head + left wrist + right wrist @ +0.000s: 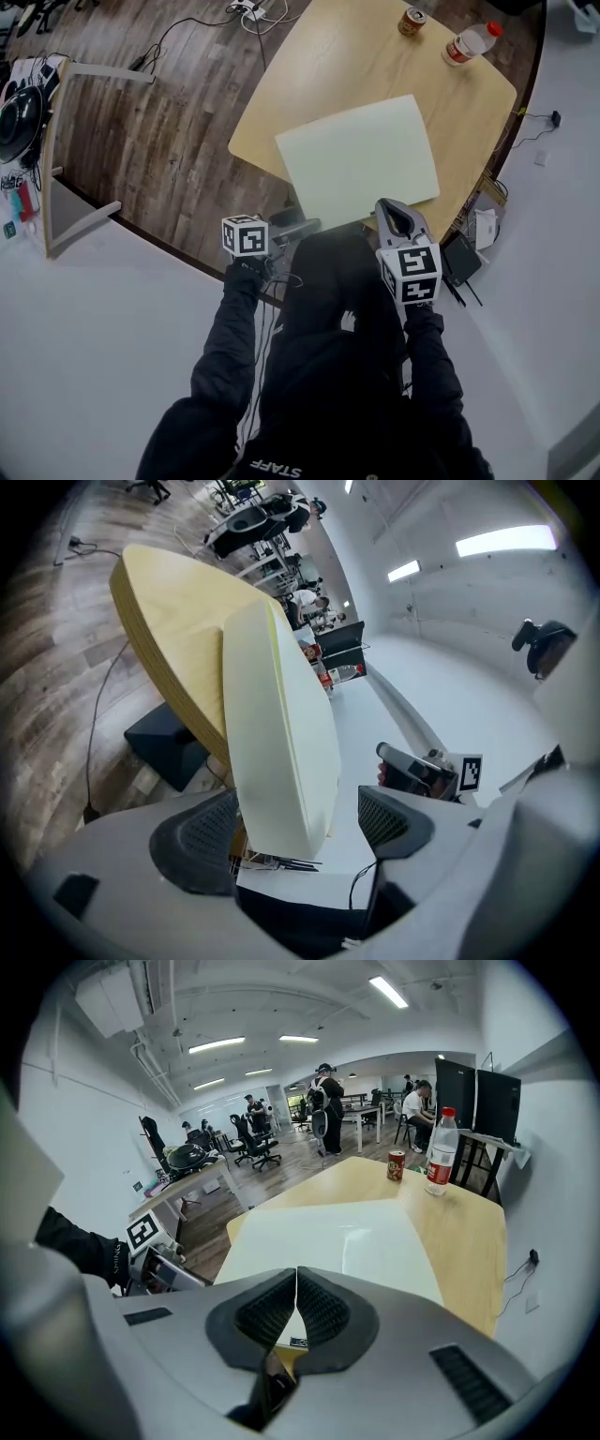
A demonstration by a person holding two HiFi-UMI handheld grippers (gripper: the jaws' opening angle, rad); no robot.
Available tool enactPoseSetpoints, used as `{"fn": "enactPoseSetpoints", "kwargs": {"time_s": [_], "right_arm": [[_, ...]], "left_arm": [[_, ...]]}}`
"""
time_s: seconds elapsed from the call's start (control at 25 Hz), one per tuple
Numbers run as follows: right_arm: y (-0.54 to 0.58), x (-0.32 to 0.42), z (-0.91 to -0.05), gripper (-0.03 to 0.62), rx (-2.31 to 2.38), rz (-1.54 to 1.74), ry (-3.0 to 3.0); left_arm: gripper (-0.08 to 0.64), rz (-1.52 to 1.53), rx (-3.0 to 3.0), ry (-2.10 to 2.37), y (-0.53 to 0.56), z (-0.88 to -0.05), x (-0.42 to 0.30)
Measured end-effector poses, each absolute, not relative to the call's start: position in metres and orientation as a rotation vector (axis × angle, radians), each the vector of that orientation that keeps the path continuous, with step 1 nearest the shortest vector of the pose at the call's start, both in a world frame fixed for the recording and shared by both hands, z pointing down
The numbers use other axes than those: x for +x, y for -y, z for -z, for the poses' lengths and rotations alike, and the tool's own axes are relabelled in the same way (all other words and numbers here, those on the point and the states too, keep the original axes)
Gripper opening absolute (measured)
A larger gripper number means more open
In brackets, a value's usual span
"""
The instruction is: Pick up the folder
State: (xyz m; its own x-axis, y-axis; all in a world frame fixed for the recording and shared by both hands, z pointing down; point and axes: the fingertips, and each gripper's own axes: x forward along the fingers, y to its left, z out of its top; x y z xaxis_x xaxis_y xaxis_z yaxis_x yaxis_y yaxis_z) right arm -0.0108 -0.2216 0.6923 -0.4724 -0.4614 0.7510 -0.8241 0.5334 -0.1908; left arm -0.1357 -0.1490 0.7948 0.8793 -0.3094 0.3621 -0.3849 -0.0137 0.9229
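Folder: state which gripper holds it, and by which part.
Neither holds it. The folder lies flat on the table. The left gripper stands open around its near corner without clamping, and the right gripper is shut, empty, at its near edge.

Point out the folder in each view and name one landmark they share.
Head view: folder, mid-picture, on the table's near end.
Left gripper view: folder, centre, tilted, seen nearly edge-on.
Right gripper view: folder, centre, lying flat.
Shared landmark: the wooden table under it.
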Motion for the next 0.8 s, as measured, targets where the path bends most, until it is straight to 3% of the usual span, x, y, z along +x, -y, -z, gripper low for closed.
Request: {"fn": "enactPoseSetpoints", "kwargs": {"time_s": [0.8], "right_arm": [[0.227,-0.009,-0.711,0.025,1.052,-0.781,2.092]], "left_arm": [[0.402,-0.058,1.549,0.323,0.145,-0.826,-0.101]]}}
